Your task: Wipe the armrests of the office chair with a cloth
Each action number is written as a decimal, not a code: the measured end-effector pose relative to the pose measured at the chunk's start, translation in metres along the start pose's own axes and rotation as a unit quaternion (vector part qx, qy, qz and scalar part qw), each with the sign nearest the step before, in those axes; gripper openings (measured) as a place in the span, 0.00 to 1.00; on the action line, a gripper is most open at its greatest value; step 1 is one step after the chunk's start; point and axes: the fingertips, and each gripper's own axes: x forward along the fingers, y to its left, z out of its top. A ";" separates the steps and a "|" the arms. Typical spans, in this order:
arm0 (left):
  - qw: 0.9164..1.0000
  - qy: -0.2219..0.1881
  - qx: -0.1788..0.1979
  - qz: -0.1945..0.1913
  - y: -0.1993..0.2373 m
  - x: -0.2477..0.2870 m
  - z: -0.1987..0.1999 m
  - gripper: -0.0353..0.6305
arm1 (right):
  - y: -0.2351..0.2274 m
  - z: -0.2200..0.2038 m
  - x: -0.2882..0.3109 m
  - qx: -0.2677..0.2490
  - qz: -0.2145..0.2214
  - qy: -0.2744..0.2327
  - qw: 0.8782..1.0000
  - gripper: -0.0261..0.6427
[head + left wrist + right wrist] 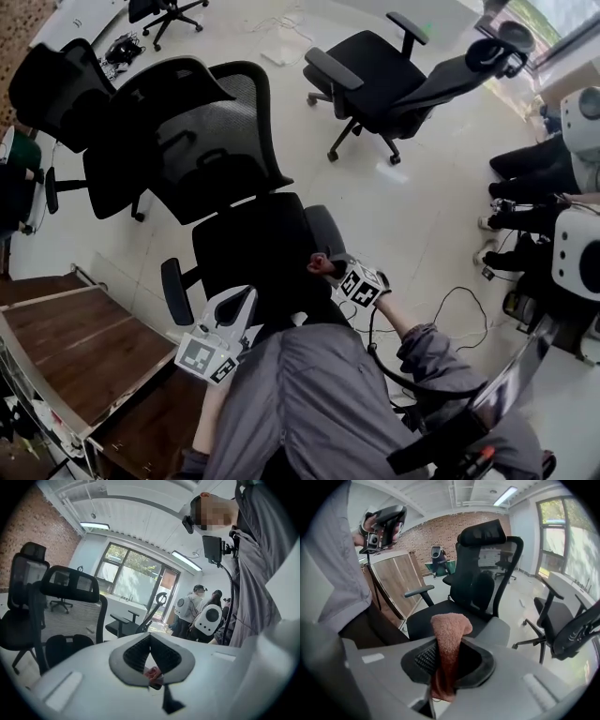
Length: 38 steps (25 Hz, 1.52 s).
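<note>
Right gripper (332, 269) sits centre frame in the head view, jaws clamped on the rust-coloured cloth (321, 265), right at the near end of the grey armrest (324, 231) on the right of the office chair (248, 251). I cannot tell whether the cloth touches it. In the right gripper view the cloth (450, 625) stands up out of the pinched jaws of the right gripper (449, 662), its folded top blocking part of the seat, with the grey armrest (506, 631) just beyond.

Left gripper (234, 311) hovers lower left of centre, above the near edge of the seat and close to the black armrest (175, 291). In its own view the left gripper (150, 637) has its tips together. A small reddish scrap shows low between the pads, too small to name.

All around: a second chair (394, 75) upper right, another chair (56, 94) upper left, a wooden cabinet (84, 347) lower left, cables (450, 309) on the floor at the right, and people with white packs (583, 251) at the right edge
</note>
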 end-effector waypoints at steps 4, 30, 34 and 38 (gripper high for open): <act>1.000 0.004 0.002 0.000 -0.005 -0.001 -0.003 0.08 | 0.004 -0.002 -0.003 0.006 0.000 -0.008 1.000 0.14; 0.996 0.007 -0.032 0.084 0.013 -0.041 -0.013 0.08 | -0.133 0.059 0.039 -0.007 -0.043 -0.010 0.999 0.14; 0.997 0.006 -0.029 0.075 0.014 -0.039 -0.012 0.08 | -0.090 0.044 0.028 -0.009 -0.021 -0.005 1.000 0.14; 0.998 0.007 -0.023 0.057 0.008 -0.034 -0.012 0.08 | -0.048 0.022 0.014 -0.012 -0.011 -0.002 1.000 0.14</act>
